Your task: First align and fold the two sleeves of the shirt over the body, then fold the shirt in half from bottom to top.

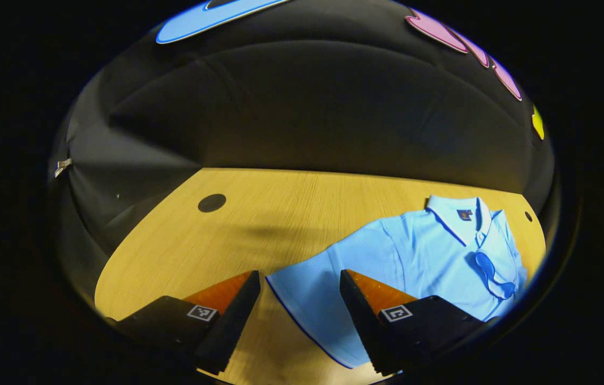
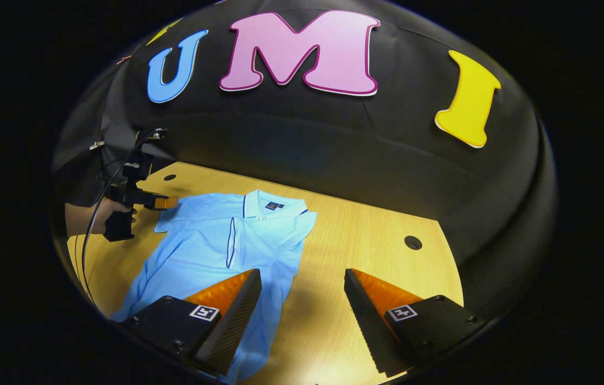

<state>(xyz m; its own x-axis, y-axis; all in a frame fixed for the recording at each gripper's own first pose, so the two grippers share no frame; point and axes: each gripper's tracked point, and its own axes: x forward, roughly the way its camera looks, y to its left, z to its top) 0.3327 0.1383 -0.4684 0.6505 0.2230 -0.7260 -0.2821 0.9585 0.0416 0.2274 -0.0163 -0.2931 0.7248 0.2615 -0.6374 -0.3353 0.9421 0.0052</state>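
A light blue polo shirt [image 2: 211,251] lies flat on the wooden table [image 2: 366,235], collar [image 2: 275,206] toward the booth wall. One sleeve [image 2: 231,243] with a dark-trimmed cuff is folded over the chest. The other sleeve [image 1: 312,299] is spread out, and its cuff lies between the open fingers of my left gripper [image 1: 299,321]. In the right gripper view a hand [image 2: 99,214] holds the left gripper [image 2: 172,203] at that sleeve's end. My right gripper [image 2: 302,321] stands open over the shirt's near side edge, one finger [image 2: 237,315] above the cloth, the other above bare wood.
The tabletop has round dark holes [image 1: 212,202] [image 2: 413,242]. Black cloth walls close in behind and at both sides. A cable [image 2: 88,251] hangs from the left gripper. Bare wood stretches left of the shirt [image 1: 216,246] and right of it [image 2: 366,267].
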